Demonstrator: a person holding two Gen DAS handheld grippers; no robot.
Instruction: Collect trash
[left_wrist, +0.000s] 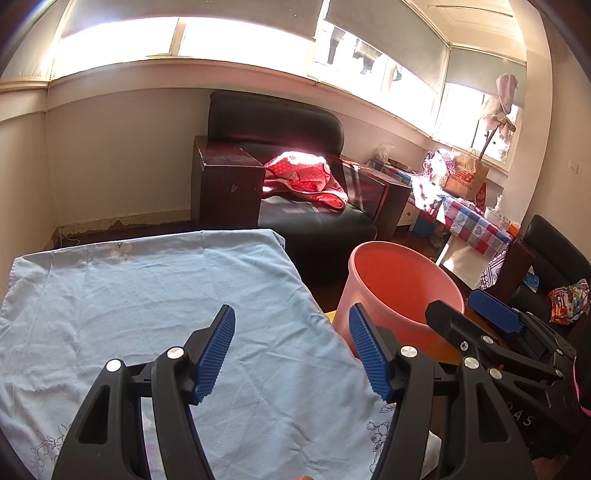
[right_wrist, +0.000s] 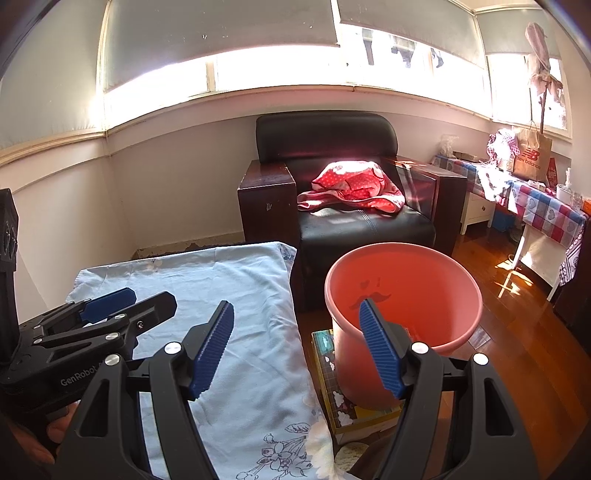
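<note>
A salmon-pink plastic bucket (left_wrist: 399, 280) (right_wrist: 406, 284) stands open-topped on a patterned box (right_wrist: 332, 387), just right of a table under a light blue cloth (left_wrist: 147, 295) (right_wrist: 240, 280). My left gripper (left_wrist: 291, 314) hovers open over the cloth's right part, with nothing between its blue pads. My right gripper (right_wrist: 295, 304) is open too and straddles the gap between the cloth's edge and the bucket's near rim. Each gripper shows in the other's view, the right one (left_wrist: 456, 301) beside the bucket and the left one (right_wrist: 149, 295) over the cloth. I see no trash on the cloth.
Behind the table and bucket is a black armchair (right_wrist: 351, 221) with a red dotted cloth (right_wrist: 351, 188) on its seat. A cluttered side table with a chequered cloth (right_wrist: 546, 210) and a paper bag stands at the right wall. Wooden floor (right_wrist: 517, 314) lies right of the bucket.
</note>
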